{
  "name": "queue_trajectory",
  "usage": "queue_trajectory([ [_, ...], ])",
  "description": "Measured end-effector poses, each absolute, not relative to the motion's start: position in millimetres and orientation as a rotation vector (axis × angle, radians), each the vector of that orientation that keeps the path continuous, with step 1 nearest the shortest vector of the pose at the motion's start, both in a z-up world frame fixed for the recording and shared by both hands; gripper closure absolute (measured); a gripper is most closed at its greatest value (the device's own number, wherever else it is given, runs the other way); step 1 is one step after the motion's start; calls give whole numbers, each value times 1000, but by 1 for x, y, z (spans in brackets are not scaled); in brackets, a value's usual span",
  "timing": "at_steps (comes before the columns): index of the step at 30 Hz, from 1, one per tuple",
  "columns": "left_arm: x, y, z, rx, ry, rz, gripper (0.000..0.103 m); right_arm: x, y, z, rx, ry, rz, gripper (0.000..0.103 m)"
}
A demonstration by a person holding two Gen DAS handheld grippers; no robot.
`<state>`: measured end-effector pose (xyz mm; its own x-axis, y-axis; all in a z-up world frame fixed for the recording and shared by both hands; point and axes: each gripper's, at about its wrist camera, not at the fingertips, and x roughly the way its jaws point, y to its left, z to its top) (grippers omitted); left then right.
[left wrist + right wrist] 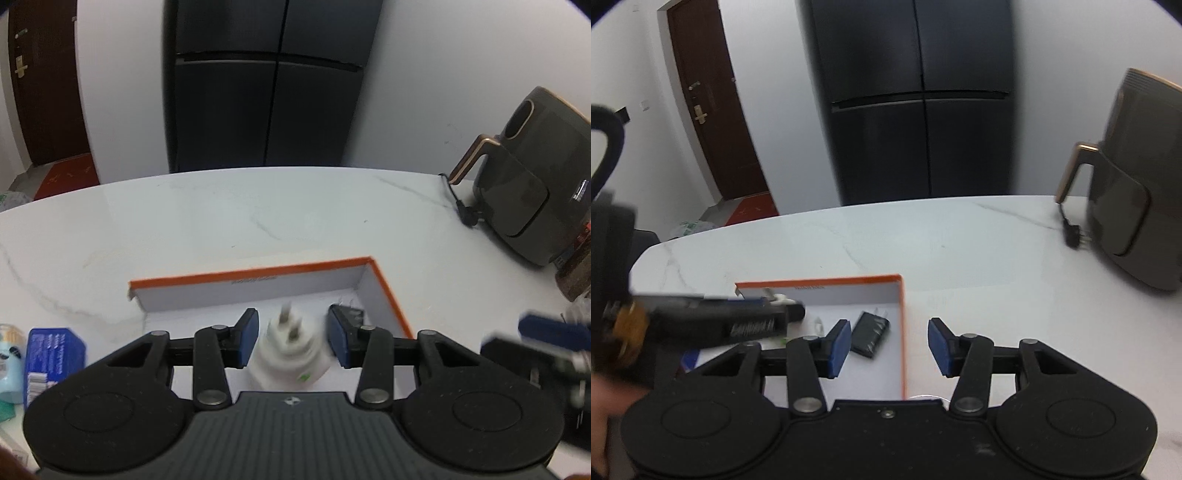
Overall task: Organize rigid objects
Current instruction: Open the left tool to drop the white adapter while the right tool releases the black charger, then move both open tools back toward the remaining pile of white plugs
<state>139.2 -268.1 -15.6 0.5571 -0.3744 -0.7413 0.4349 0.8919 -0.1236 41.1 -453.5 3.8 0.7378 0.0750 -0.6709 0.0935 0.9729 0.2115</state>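
Note:
An orange-edged white box (384, 291) lies open on the marble table; it also shows in the right wrist view (903, 332). A white plug adapter (286, 354) sits between the fingers of my left gripper (293, 338), prongs pointing away; the pads stand a little apart from it, so the gripper is open. A black charger (870, 334) lies inside the box; it shows in the left wrist view (351, 314) behind the right pad. My right gripper (888, 345) is open and empty over the box's right wall. The left gripper (701, 325) crosses the right wrist view.
A dark air fryer (532, 195) with its cord plug (467, 214) stands at the table's right; it also shows in the right wrist view (1134, 206). A blue packet (48, 358) and a pale blue item (9, 362) lie at the left. A black fridge (269, 85) stands behind.

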Motion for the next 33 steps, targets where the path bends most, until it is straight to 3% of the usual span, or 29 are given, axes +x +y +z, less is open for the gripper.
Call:
queue_trajectory([
  [1,139,-269,-14,76,858,-475,43,36,-454,4,243,746,-14,45],
  [5,130,-262,-3,76,848,-482,38,20,-452,9,267,747,-27,44],
  [7,122,-252,6,75,833,-473,30,12,-446,13,266,742,-18,44],
  [16,73,-192,39,107,828,-359,11,-5,-407,23,269,750,17,32],
  [19,58,-175,45,114,830,-321,8,-11,-393,25,271,748,30,25],
  [33,32,-129,58,60,824,-238,4,-15,-345,39,221,758,69,24],
])
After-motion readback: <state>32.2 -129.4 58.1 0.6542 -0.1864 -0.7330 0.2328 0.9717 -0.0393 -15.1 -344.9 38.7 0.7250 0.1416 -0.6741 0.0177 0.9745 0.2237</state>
